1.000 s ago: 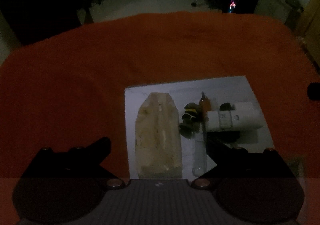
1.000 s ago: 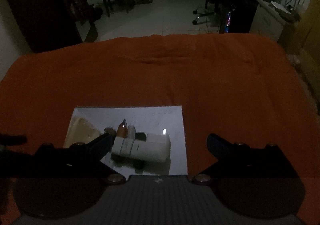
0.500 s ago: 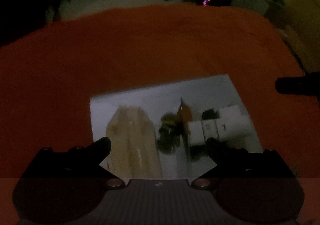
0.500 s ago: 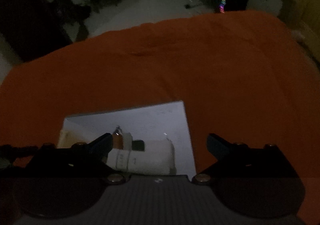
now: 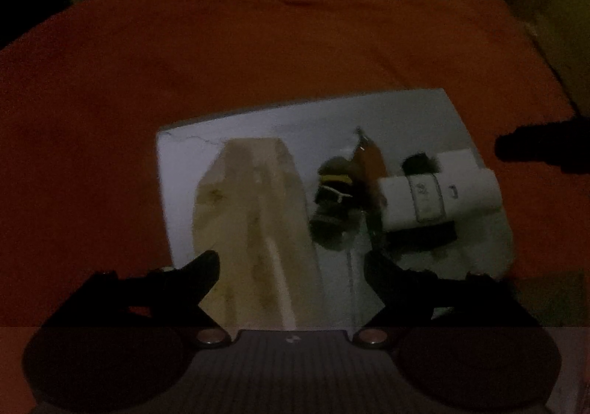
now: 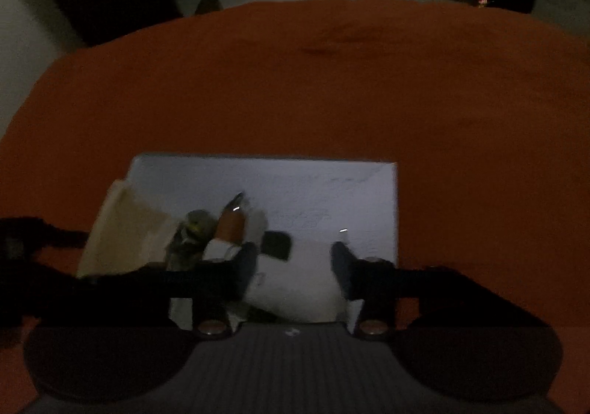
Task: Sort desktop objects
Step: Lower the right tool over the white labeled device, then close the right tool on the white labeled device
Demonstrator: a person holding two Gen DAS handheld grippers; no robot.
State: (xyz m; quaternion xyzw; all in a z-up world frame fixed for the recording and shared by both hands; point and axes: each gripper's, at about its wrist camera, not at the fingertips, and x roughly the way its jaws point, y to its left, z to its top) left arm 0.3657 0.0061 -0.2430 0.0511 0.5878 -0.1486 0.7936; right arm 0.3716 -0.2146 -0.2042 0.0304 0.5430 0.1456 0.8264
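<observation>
Right wrist view: right gripper [image 6: 293, 263] jaws closing around the white roll [image 6: 295, 288]; at nine o'clock, left gripper [image 5: 291, 266] jaws closing over the beige pouch [image 5: 254, 215], seemingly for sorting.

On the white sheet [image 5: 258, 119] a pale beige pouch [image 5: 254, 215] lies lengthwise at left, a dark yellow-banded clump [image 5: 333, 200] and an orange item [image 5: 368, 159] mid-sheet, and a white banded roll [image 5: 438, 194] lies crosswise at right.

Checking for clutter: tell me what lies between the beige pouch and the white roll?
In the left wrist view, a small dark heap with a yellow band and an orange piece lie between the beige pouch and white roll.
</observation>
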